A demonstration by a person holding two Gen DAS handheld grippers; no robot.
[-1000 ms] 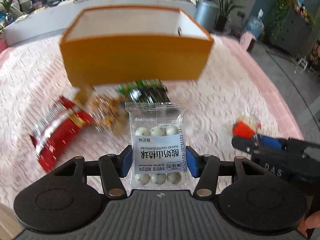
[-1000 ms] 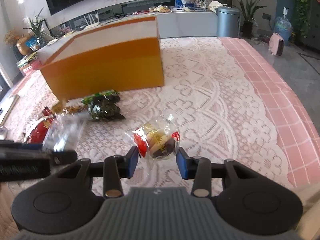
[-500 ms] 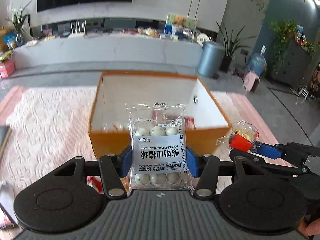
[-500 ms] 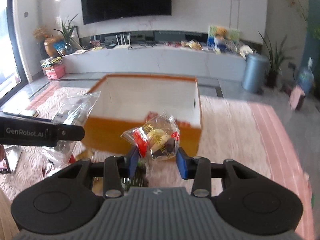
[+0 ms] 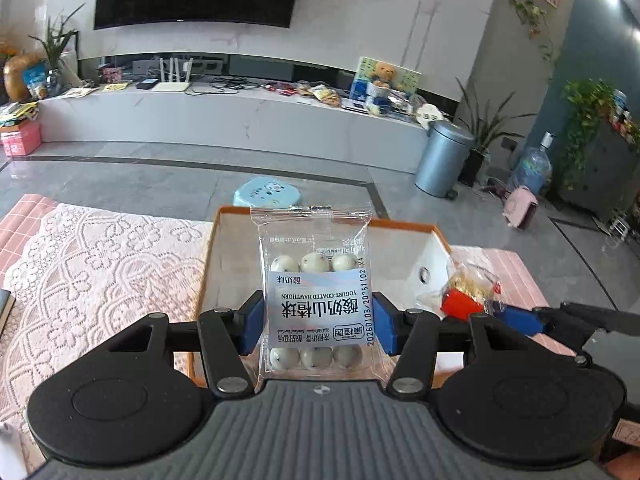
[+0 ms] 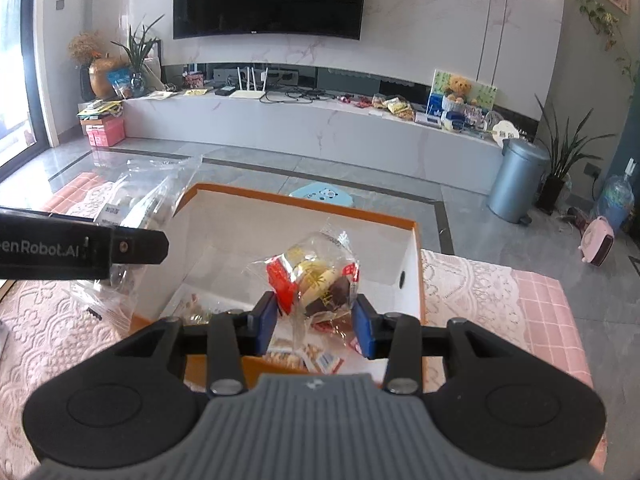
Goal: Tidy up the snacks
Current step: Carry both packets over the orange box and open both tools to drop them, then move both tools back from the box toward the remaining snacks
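Two held snack packets [image 5: 316,292]; one box [image 6: 412,256]

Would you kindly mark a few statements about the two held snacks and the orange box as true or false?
1. The left tool grips a clear packet of white yogurt-coated balls. True.
2. The right tool is empty. False: it grips a clear-wrapped snack with red and brown parts.
3. The orange box already has snacks in it. True: small packets lie on its white floor.
4. The orange box has a lid on. False: it is open at the top, and its white inside shows.
5. Both held snacks already lie in the box. False: each is clamped between blue pads, in front of the box.
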